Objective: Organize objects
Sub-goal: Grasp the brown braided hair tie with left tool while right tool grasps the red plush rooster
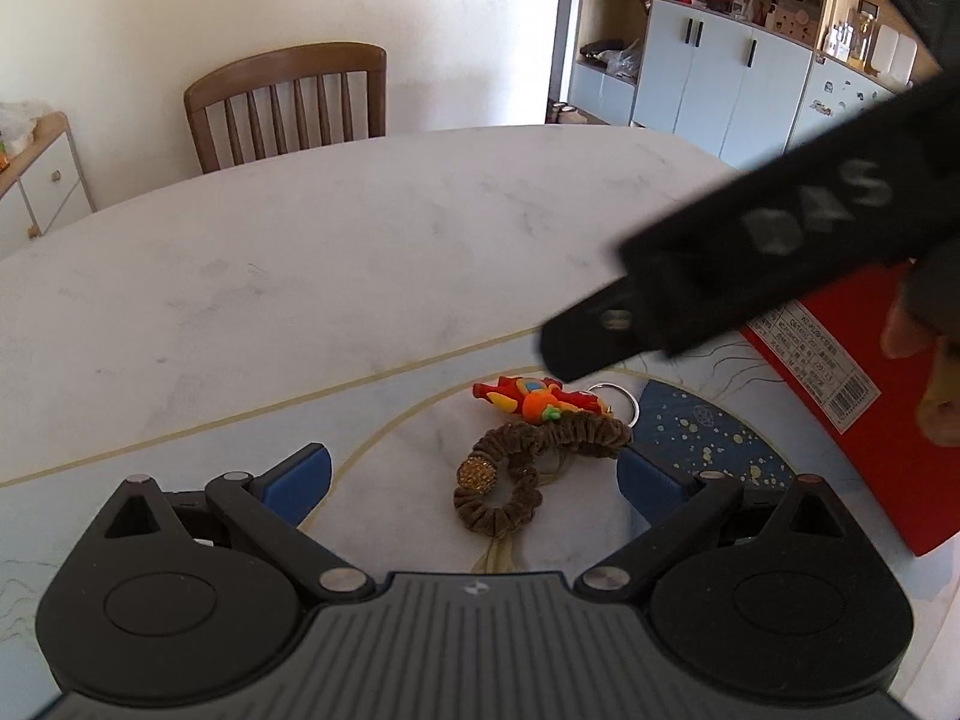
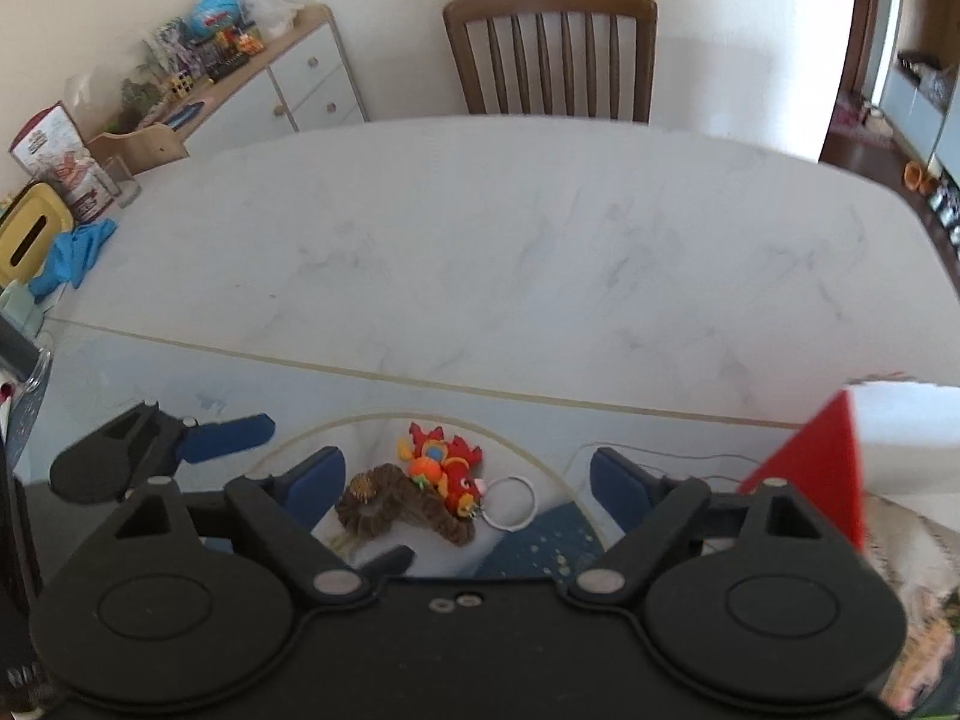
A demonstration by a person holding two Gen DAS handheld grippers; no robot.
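Observation:
A brown velvet scrunchie [image 1: 528, 456] with a gold bead lies on a pale placemat [image 1: 180, 450]. A red and orange toy keychain [image 1: 534, 399] with a metal ring [image 1: 612, 402] rests against it. My left gripper [image 1: 474, 474] stands open just above the mat, its blue pads on either side of the scrunchie. In the right wrist view my right gripper [image 2: 468, 480] is open over the same scrunchie [image 2: 390, 504] and keychain [image 2: 447, 462], with nothing pressed between its pads. The right gripper's black body crosses the left wrist view above the keychain, blurred.
A red box [image 1: 870, 408] stands at the mat's right edge, and a person's hand [image 1: 924, 372] shows by it. The white marble table [image 2: 480, 252] stretches behind, with a wooden chair [image 2: 552, 48] at its far side. A blue cloth [image 2: 72, 258] and a yellow tissue box [image 2: 30, 234] sit far left.

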